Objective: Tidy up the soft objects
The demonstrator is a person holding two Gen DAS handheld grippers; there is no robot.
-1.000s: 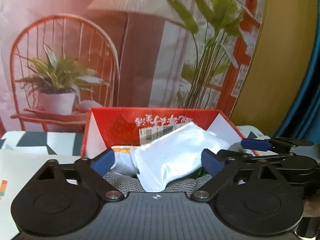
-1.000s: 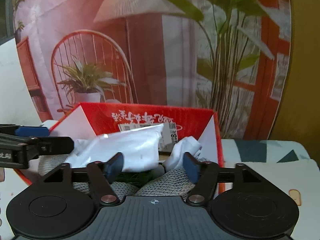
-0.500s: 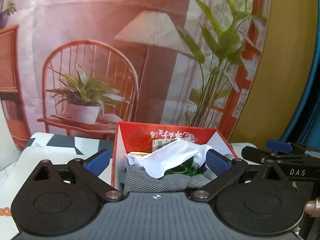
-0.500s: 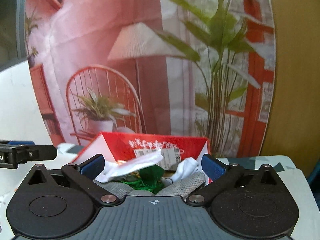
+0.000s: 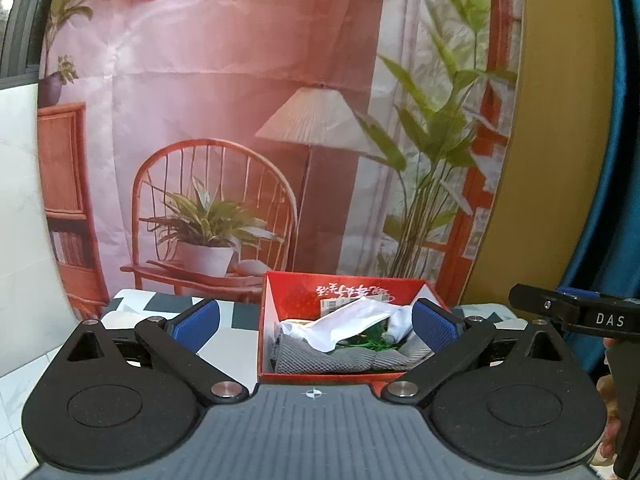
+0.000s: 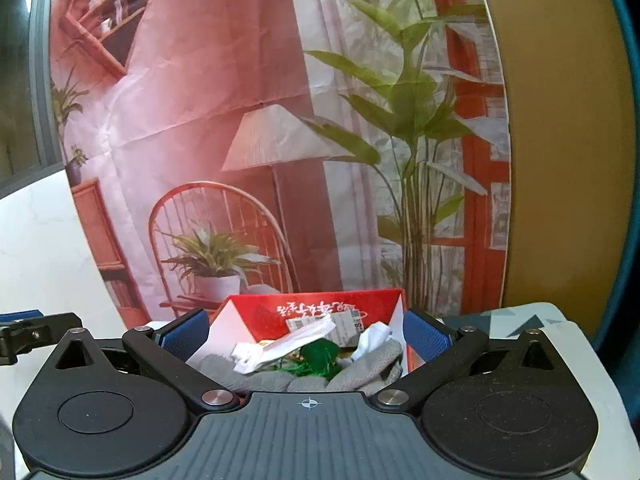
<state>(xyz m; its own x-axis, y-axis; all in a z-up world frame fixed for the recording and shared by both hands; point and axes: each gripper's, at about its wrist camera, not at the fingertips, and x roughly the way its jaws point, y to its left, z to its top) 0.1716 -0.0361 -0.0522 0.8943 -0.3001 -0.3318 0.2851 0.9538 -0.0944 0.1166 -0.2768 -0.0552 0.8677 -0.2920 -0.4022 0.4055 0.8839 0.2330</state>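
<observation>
A red cardboard box (image 5: 296, 296) stands on the table and holds soft items: a grey knitted cloth (image 5: 332, 360), a white crumpled bag (image 5: 352, 320) and something green (image 5: 372, 340). My left gripper (image 5: 316, 322) is open and empty, drawn back in front of the box. In the right wrist view the same box (image 6: 280, 312) shows the grey cloth (image 6: 360, 372), the white bag (image 6: 288, 344) and the green item (image 6: 320, 356). My right gripper (image 6: 304, 332) is open and empty, also back from the box. The right gripper's side shows at the right edge of the left wrist view (image 5: 576, 312).
A printed backdrop (image 5: 240, 120) with a chair, lamp and plants hangs right behind the box. The table has a grey and white patterned cover (image 5: 160, 304). A white mat (image 6: 560, 344) lies right of the box. A yellow wall (image 6: 560, 120) is at the right.
Both grippers have pulled back and up from the box and opened wider. The box and its contents look smaller and farther. The white bag lies inside the box.
</observation>
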